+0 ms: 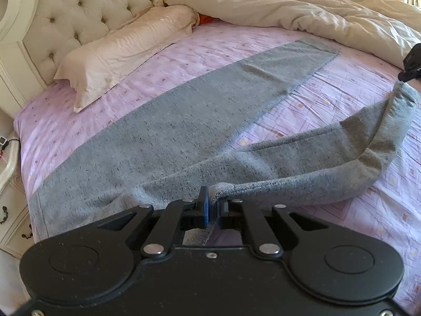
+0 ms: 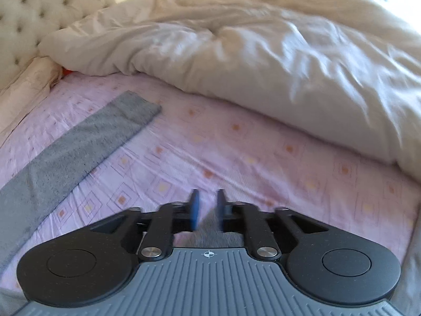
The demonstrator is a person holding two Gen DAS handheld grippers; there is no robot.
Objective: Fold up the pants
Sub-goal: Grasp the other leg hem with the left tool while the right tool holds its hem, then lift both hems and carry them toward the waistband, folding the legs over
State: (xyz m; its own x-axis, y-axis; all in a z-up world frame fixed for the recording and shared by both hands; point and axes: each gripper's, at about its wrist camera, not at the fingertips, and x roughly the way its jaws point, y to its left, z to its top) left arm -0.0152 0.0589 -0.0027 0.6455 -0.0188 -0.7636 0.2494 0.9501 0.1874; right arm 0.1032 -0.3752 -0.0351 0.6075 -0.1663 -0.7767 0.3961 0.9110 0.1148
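Grey pants [image 1: 171,131] lie on the pink bedsheet [image 1: 210,42]. One leg lies flat toward the headboard. The other leg [image 1: 342,152] is lifted and curves to the right, where my right gripper [image 1: 410,68] holds its end. My left gripper [image 1: 213,205] is shut on a fold of the pants near the waist. In the right wrist view, my right gripper [image 2: 208,210] has its jaws nearly together with grey fabric [image 2: 210,226] between them. The flat leg [image 2: 65,158] shows at the left.
A cream pillow [image 1: 118,52] lies by the tufted headboard [image 1: 86,2]. A bunched cream duvet [image 2: 263,60] covers the far side of the bed. A white nightstand [image 1: 8,184] stands at the left.
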